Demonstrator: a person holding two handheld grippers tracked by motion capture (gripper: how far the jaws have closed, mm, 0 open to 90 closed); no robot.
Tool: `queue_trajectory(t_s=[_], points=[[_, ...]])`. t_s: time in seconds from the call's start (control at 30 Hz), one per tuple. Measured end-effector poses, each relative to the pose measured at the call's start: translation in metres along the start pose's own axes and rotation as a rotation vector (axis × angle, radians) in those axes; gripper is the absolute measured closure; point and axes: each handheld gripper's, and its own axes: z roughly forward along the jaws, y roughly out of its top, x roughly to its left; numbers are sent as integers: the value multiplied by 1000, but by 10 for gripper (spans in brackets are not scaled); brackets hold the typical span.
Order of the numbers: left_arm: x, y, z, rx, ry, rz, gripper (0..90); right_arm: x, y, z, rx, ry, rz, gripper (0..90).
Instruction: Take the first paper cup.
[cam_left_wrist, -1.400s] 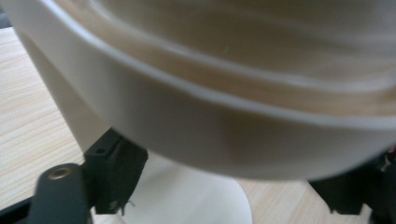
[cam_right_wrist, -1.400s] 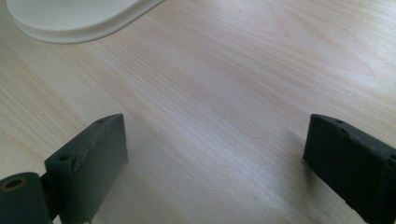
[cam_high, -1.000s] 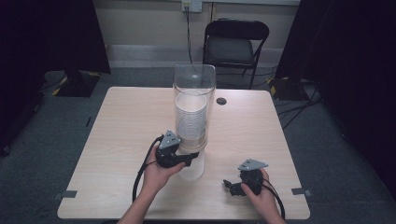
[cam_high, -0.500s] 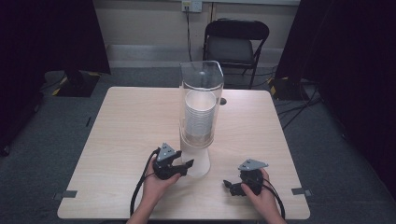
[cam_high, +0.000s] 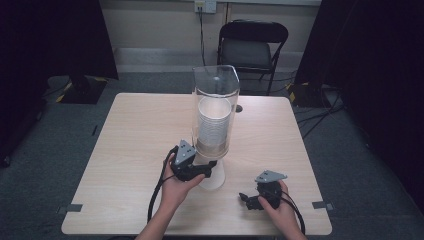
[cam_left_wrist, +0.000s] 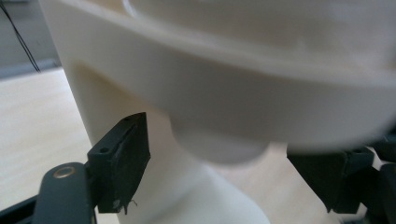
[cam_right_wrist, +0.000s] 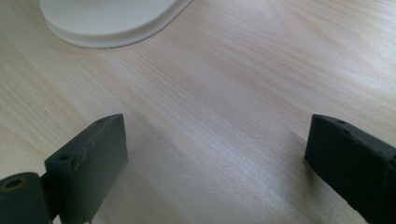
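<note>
Two handheld grippers at a cup dispenser on a wooden table

A tall clear cup dispenser (cam_high: 215, 112) stands upright near the middle of the light wooden table (cam_high: 130, 145), holding a stack of white cups (cam_high: 214, 124) above its white foot (cam_high: 212, 179). The left gripper (cam_high: 207, 167), held in the person's left hand (cam_high: 176, 187), sits at the dispenser's lower end, just under the tube, its jaws just opened apart with the white stem between them. The right gripper (cam_high: 246, 199) rests low near the table's front right edge, apart from the dispenser, its jaws pointing left. A black folding chair (cam_high: 252, 47) stands beyond the table.
</note>
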Motion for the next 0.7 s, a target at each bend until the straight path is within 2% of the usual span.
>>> queue_trajectory(t_s=[0.03, 0.1, 0.17, 0.2, 0.27, 0.3, 0.33, 0.5, 0.53, 0.7], points=[[0, 1, 1, 4, -1, 0, 220, 0, 0, 0, 0, 0, 0, 52], [-3, 2, 5, -22, -8, -9, 234, 0, 0, 0, 0, 0, 0, 52], [-5, 3, 9, -17, 1, 4, 248, 0, 0, 0, 0, 0, 0, 52], [-6, 2, 12, -18, -1, -11, 256, 0, 0, 0, 0, 0, 0, 52], [-6, 1, 15, -30, -3, -1, 301, 0, 0, 0, 0, 0, -1, 52], [-6, 1, 15, -22, 9, 10, 322, 0, 0, 0, 0, 0, 0, 52], [-6, 1, 15, -22, 9, 9, 328, 0, 0, 0, 0, 0, 0, 52], [-5, 2, 15, -11, -1, 53, 345, 0, 0, 0, 0, 1, 0, 52], [-6, 1, 15, -11, 8, 59, 348, 0, 0, 0, 0, 0, 0, 52], [-7, 0, 16, -12, -1, 60, 354, 0, 0, 0, 0, 0, -1, 52]])
